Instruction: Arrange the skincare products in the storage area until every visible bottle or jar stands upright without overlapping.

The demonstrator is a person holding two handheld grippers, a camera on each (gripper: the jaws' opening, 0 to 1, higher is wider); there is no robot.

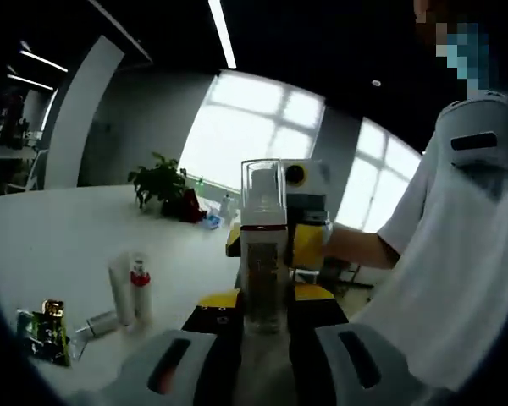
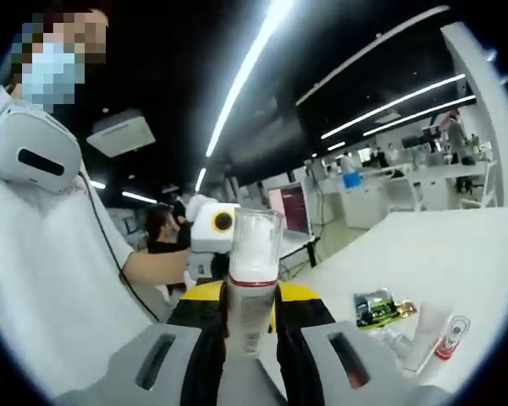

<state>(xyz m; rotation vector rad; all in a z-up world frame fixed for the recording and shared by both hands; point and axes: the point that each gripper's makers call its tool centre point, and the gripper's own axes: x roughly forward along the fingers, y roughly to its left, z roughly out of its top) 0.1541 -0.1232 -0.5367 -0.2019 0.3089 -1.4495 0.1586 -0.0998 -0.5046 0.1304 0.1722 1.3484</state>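
Both tools (image 1: 262,334) (image 2: 252,338) grip upright clear-capped bottle (image 1: 262,254) midair.

Dim room. Windows (image 1: 262,127) blow out at 12 o'clock; ceiling strips (image 2: 254,59) glare. Soft blur throughout, strong fisheye bending at edges.

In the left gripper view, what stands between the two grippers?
A clear-capped pump bottle stands between the left gripper and the right gripper, clamped by both.

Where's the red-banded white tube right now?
In the left gripper view, the red-banded white tube stands on the white table, left of the held clear-capped bottle, beside a plain white tube.
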